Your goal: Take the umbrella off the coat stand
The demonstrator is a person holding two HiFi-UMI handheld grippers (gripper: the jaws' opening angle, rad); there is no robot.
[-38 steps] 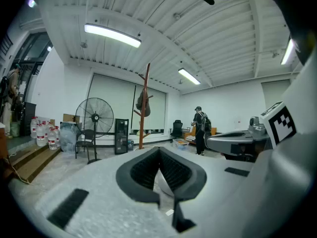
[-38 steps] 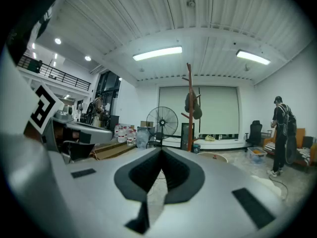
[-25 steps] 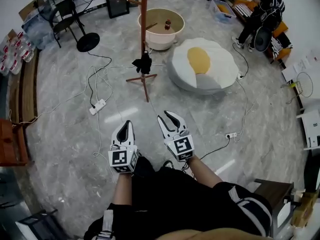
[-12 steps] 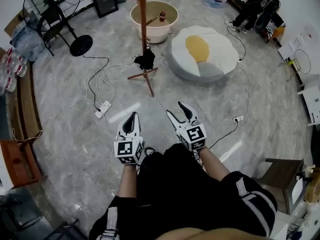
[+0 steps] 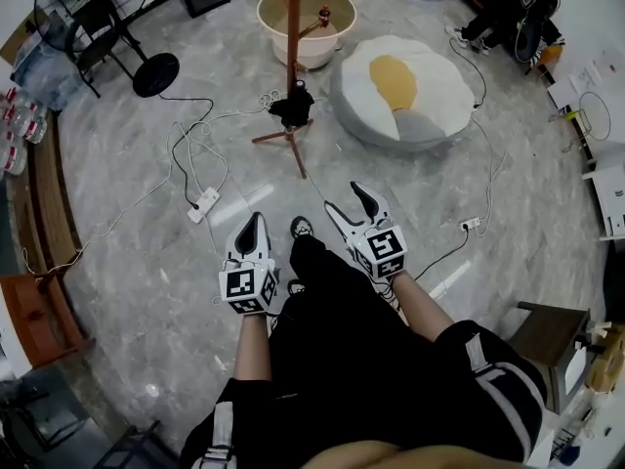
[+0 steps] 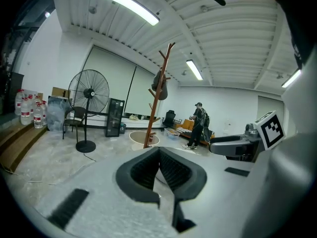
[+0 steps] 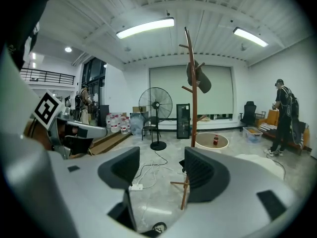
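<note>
The wooden coat stand (image 5: 293,57) rises from its tripod feet on the grey floor, some way ahead of both grippers. A dark folded umbrella (image 7: 198,78) hangs from a peg near its top, also seen in the left gripper view (image 6: 159,86); the head view cuts off that part of the stand. My left gripper (image 5: 251,225) is shut, its pads together (image 6: 159,152) with nothing in them. My right gripper (image 5: 354,201) is opening, and only floor shows between its jaws (image 7: 162,162). Both point roughly level toward the stand without touching it.
A black bundle (image 5: 293,108) sits low on the pole. Behind the stand are a beige tub (image 5: 283,27) and an egg-shaped cushion (image 5: 405,86). A pedestal fan (image 5: 98,8) is far left. Cables and a power strip (image 5: 203,203) lie on the floor. A person (image 5: 518,8) stands far right.
The person carrying the grippers has stepped toward the stand, which now looks nearer. The right jaws have spread wider. The left jaws stay closed.
</note>
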